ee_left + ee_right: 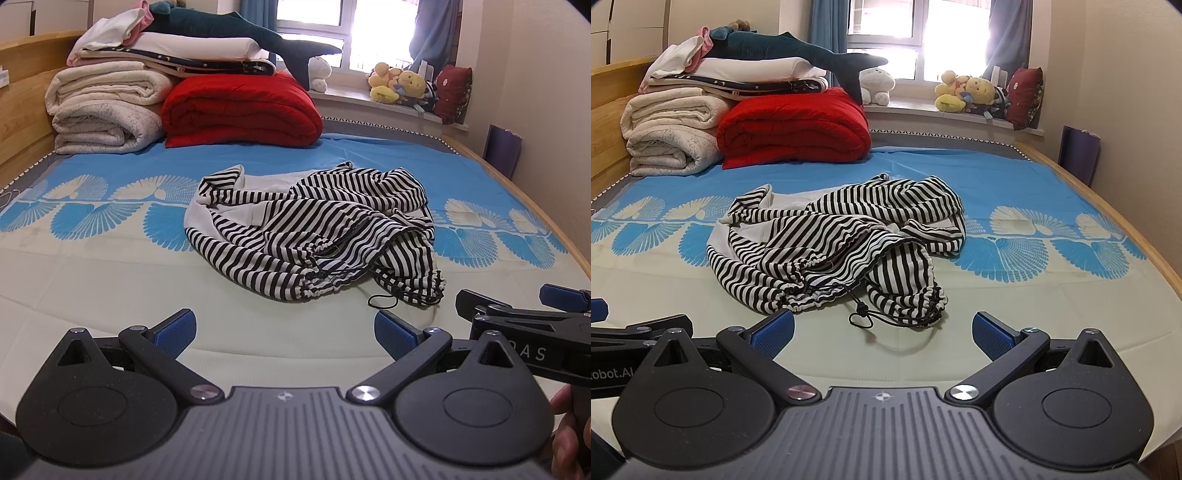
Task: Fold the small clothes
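My jaws are spread wide on both my left gripper (284, 332) and right gripper (884, 332), gripping nothing. The striped garment (314, 229) lies crumpled mid-bed (110, 295) (drawstring (862, 314) possibly knotted), just ahead.

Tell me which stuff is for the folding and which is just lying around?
For the folding: striped garment, left gripper, right gripper.

Just lying around: red quilt, white blankets, plush shark, soft toys, bed.

Left claw (284, 332) and right claw (882, 332) agape
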### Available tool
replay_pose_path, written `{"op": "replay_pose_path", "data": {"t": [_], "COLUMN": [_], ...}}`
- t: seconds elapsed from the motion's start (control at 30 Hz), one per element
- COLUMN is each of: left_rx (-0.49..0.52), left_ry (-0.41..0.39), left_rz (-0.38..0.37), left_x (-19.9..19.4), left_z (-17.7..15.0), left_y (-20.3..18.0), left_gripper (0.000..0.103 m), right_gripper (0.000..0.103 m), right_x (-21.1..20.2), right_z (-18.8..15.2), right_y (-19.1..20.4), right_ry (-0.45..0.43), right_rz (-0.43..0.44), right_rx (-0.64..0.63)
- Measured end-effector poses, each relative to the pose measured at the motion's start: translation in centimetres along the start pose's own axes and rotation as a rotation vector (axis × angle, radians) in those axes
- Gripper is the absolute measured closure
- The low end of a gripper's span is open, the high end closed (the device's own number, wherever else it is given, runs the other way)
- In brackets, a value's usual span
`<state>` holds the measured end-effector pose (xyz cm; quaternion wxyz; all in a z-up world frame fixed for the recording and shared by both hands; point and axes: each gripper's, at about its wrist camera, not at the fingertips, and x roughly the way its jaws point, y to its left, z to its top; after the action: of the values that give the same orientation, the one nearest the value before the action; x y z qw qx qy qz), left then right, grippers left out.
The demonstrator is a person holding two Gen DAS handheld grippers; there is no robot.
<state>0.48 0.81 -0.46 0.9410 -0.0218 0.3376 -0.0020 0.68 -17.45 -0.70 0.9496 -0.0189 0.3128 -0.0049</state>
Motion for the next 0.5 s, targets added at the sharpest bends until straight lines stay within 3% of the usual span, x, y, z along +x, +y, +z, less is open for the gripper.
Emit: {"op": "replay_pose_path", "data": {"t": [0.5], "left_rx": [0.002], "left_ry": [0.004], "left_rz": [0.003], "left_x": [0.04], "left_z": [0.00], "left_y": [0.09], "left_gripper": [0.000], "right_gripper": [0.001], "right_x": [0.07], "right_z": [-0.04], "right_y": [-0.04], "right_ry": [0.004], "right_rz": [-0.001], "right_rx": [0.003]}}
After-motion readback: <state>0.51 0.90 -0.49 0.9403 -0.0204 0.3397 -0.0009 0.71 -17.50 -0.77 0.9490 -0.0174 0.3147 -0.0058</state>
